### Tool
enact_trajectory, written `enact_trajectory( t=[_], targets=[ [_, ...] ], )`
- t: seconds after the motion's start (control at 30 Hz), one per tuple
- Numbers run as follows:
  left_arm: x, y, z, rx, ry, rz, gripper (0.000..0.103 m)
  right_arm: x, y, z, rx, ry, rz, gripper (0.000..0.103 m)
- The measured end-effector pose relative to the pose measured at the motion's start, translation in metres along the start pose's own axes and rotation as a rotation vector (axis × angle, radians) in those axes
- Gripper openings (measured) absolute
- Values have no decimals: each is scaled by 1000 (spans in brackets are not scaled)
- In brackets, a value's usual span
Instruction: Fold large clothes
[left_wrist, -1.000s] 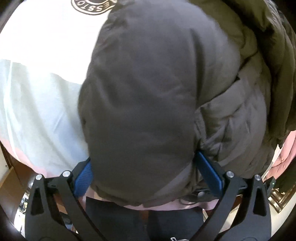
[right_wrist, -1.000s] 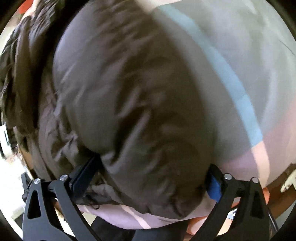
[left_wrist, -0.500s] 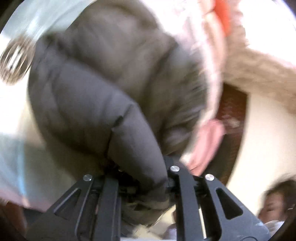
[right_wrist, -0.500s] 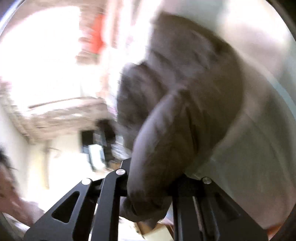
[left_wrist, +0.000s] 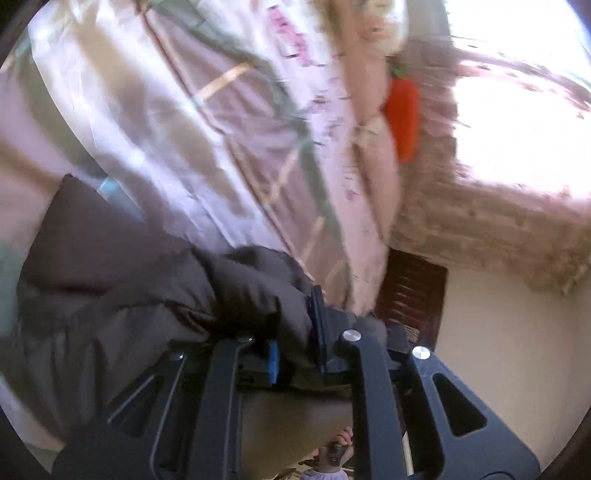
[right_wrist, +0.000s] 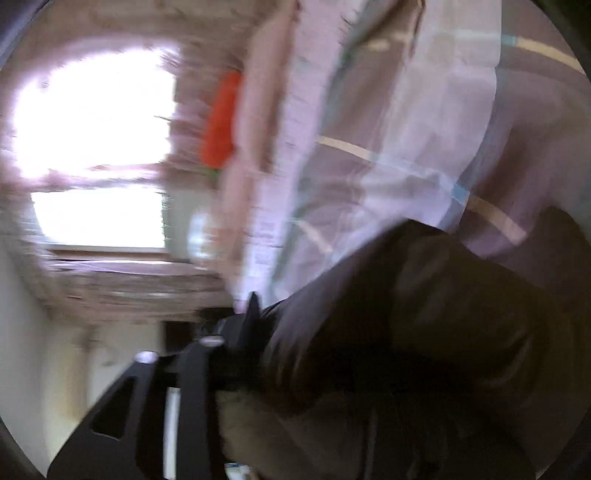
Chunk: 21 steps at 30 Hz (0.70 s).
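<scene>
Over the checked bedspread we keep both grippers, left and right, clenched on bunched edges of the dark padded coat, the right's grip having just loosened, presumably to carry it into a fold.

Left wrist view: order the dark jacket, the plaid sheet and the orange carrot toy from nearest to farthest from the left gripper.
1. Dark jacket: pinched in the left gripper, spreading lower left.
2. Plaid sheet: just beyond the jacket, filling the upper left.
3. Carrot toy: farthest, upper right of centre, at the sheet's far edge by the bright window.
</scene>
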<state>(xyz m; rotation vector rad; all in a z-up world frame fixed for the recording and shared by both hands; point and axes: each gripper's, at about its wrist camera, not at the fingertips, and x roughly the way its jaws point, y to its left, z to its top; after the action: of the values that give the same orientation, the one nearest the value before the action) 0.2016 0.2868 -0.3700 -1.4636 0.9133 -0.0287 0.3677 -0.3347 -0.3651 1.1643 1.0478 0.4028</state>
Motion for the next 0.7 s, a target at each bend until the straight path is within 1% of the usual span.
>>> enact_trajectory(
  t=[0.03,0.07,0.1,0.13,0.17,0.2,0.23,0.27,0.3,0.33,0.37,0.4,0.43,0.47,0.5,0.53,0.57,0.6,0.63,0.67,0.7],
  targets=[
    [9,11,6,-38,-1,25,15,-6,-22,-7,-11,8,-30,66],
    [9,22,9,-75,5,35,15,4,-30,-7,-40,3,-90,79],
    [12,39,11,-119,14,35,15,1,-38,-9,-54,-9,-125,80],
    [10,58,16,-151,17,26,15,8,-49,2,-66,-21,-164,80],
    [14,65,18,-175,18,8,15,8,-54,4,-60,-29,-161,80],
    [6,75,20,-186,20,-12,17,4,-59,8,-49,-41,-150,80],
    [4,78,24,-181,20,-17,18,-5,-65,18,-45,-73,-158,80],
    [4,78,30,-172,18,-14,18,-16,-67,26,-58,-116,-200,84],
    [1,78,36,-171,15,-7,18,-29,-68,33,-79,-173,-263,91],
    [1,78,41,-178,11,-7,18,-43,-68,35,-86,-208,-290,91],
    [-4,78,48,-192,-4,-14,18,-56,-68,37,-88,-232,-290,91],
    [-10,77,49,-195,-19,-18,20,-67,-67,37,-93,-243,-277,91],
    [-17,74,53,-193,-51,-18,22,-73,-64,34,-103,-245,-274,91],
    [-24,70,58,-185,-106,-12,33,-78,-58,30,-132,-238,-272,91],
    [-38,65,63,-171,-189,18,62,-78,-53,26,-157,-227,-272,91],
    [-49,62,67,-165,-250,48,75,-75,-42,15,-201,-190,-272,91],
    [-63,58,69,-169,-308,81,81,-69,-33,6,-230,-153,-264,91],
    [-72,54,70,-177,-327,81,81,-61,-20,-8,-270,-105,-256,91],
    [-77,50,69,-168,-306,54,81,-54,-9,-19,-306,-77,-257,91],
    [-79,41,64,-132,-275,66,80,-44,7,-36,-362,-46,-260,91],
    [-80,34,58,-98,-256,102,81,-33,21,-51,-417,-14,-257,91]
  ],
)
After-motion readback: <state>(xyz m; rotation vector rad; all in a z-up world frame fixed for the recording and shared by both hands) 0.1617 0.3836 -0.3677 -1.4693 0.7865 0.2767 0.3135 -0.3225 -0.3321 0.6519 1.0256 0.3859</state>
